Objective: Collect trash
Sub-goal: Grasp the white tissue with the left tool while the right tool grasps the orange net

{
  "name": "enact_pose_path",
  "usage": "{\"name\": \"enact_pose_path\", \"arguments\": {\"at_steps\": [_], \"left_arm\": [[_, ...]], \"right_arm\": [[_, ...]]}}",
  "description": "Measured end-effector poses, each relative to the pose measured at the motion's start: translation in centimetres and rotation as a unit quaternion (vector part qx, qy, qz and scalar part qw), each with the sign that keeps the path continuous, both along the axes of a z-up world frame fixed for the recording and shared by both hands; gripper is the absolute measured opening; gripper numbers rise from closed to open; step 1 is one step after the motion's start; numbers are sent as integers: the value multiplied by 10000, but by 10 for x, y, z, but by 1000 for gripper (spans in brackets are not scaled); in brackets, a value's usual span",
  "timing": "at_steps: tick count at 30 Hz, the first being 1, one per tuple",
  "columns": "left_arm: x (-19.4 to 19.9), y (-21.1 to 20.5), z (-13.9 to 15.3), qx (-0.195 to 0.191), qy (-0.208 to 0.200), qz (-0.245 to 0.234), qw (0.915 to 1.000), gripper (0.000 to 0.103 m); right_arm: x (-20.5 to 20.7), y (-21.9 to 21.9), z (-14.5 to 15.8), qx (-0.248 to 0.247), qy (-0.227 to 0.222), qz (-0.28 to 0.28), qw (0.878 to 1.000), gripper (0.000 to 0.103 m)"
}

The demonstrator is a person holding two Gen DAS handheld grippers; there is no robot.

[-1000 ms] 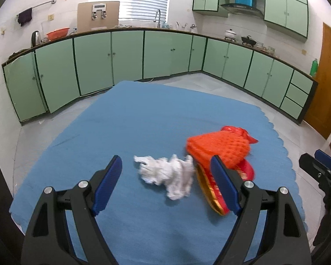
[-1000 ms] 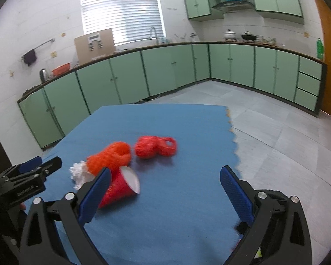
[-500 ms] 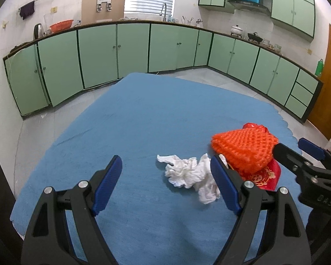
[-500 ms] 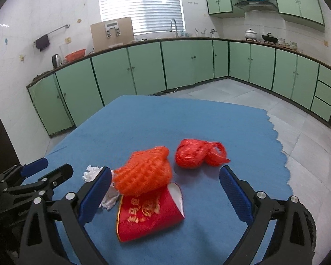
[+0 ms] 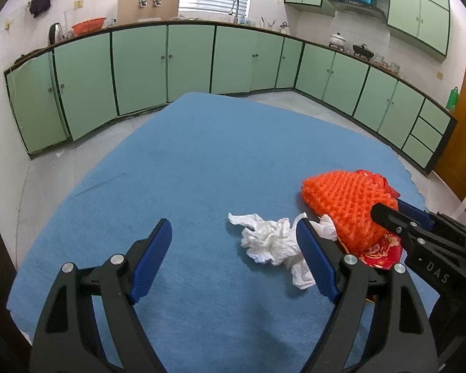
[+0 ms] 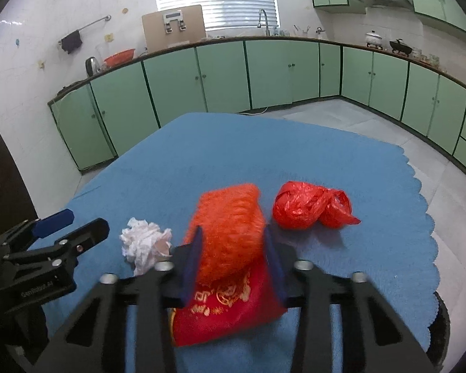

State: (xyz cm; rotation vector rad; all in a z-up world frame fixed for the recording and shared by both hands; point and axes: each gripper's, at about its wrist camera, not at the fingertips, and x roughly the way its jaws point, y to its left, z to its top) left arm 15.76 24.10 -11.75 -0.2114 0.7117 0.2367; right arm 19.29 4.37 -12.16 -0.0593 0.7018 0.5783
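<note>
Jaws of the right gripper (image 6: 233,258) have just been closing and now pinch the orange foam fruit net (image 6: 230,220), which lies on top of a red paper cup with gold print (image 6: 230,310) tipped on its side. Beside them to the left, the left gripper (image 5: 233,255) stands wide open and holds nothing, a crumpled white tissue (image 5: 270,242) lying at its right fingertip. Farther right on the blue tablecloth (image 6: 202,155) sits a scrunched red plastic bag (image 6: 310,205), apart from the net.

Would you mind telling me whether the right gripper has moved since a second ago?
Yes. The right gripper came in leftward over the blue cloth, its jaws just closing around the orange net.
</note>
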Motion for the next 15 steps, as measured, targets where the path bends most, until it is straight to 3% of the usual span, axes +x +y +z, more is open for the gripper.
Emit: {"name": "enact_pose_path", "arguments": {"at_steps": [9,15], "left_arm": [[20,-18,-16,-122,219,-306,9992,79],[33,-20,-32,-286,448,-370,9979,49]], "right_arm": [[-1,-18,7,171,-77,-32,9998,23],[-2,-17,7,207,-75,-57,9997,23]]}}
